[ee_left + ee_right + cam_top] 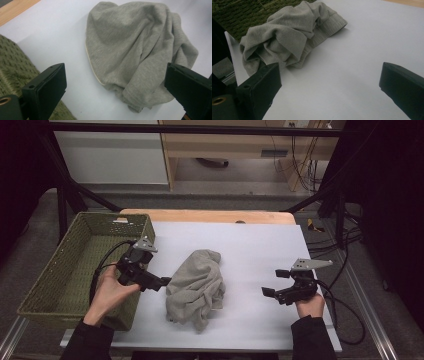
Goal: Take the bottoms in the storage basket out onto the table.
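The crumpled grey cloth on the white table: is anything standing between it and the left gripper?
Nothing visible. The left gripper is open beside the crumpled grey cloth, with bare white table between them. The green woven basket lies behind it.

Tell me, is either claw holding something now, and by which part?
Nothing is held. The left claw and the right claw are both open, apart from the crumpled grey cloth garment on the white table.
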